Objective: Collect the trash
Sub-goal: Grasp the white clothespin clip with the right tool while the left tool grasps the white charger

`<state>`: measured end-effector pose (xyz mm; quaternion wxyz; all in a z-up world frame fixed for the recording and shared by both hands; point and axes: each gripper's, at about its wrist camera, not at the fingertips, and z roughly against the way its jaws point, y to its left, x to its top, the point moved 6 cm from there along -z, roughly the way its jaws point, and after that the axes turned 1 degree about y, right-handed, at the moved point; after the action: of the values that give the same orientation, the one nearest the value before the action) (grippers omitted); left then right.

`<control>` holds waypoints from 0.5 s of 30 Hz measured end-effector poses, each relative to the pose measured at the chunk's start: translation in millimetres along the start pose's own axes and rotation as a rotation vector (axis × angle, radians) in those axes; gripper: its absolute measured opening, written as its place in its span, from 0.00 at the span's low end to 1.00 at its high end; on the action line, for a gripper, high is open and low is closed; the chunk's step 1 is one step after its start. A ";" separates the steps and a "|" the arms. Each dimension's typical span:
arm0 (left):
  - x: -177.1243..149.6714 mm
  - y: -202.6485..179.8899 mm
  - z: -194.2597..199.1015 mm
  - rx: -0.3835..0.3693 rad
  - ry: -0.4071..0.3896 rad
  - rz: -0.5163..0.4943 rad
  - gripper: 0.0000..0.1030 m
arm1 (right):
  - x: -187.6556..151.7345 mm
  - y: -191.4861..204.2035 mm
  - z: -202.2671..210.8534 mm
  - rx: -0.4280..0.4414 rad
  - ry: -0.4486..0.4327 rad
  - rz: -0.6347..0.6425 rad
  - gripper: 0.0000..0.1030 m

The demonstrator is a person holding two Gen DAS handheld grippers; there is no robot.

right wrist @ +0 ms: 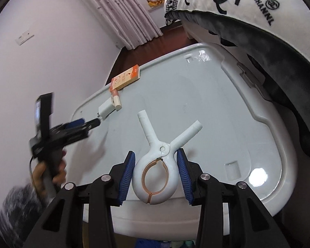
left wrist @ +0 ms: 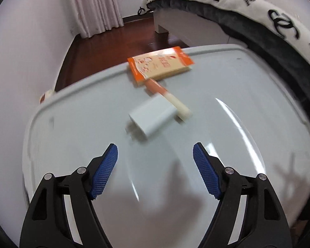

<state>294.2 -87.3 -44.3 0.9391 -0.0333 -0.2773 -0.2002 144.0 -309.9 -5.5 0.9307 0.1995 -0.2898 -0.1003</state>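
The left gripper [left wrist: 155, 157] hovers with its fingers [left wrist: 105, 169] spread wide, pointing at a white charger [left wrist: 153, 117] lying on the pale plastic tabletop [left wrist: 72, 124]. Touching the charger's far side is a small tube [left wrist: 169, 99], and just beyond it an orange packet [left wrist: 160, 65] sits at the far edge. The right gripper [right wrist: 156, 175] has its fingers on either side of a white clip [right wrist: 155, 177], seemingly closed on its round end, though contact is hard to confirm. The risk I see: the charger and tube touch, so a wide closing grab may nudge the tube rolling, or push the packet off the edge.
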 end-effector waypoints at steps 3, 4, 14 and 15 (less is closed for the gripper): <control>14.6 0.7 -23.0 -0.047 -0.007 -0.063 0.72 | 6.7 2.5 -1.1 -0.012 -0.019 0.008 0.41; 17.5 -0.6 -32.2 -0.065 -0.005 -0.087 0.72 | 8.3 3.4 -2.9 -0.016 -0.022 0.012 0.41; 13.6 -7.0 -43.1 -0.054 -0.072 -0.077 0.59 | 5.5 26.9 -25.0 -0.025 0.011 0.065 0.41; 12.6 -6.9 -42.4 -0.038 -0.070 -0.053 0.59 | 5.0 27.9 -25.7 -0.031 0.010 0.071 0.41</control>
<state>322.7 -105.6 -73.7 0.9223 -0.0509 -0.3070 -0.2290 164.9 -278.2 -10.4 0.9380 0.1754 -0.2904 -0.0707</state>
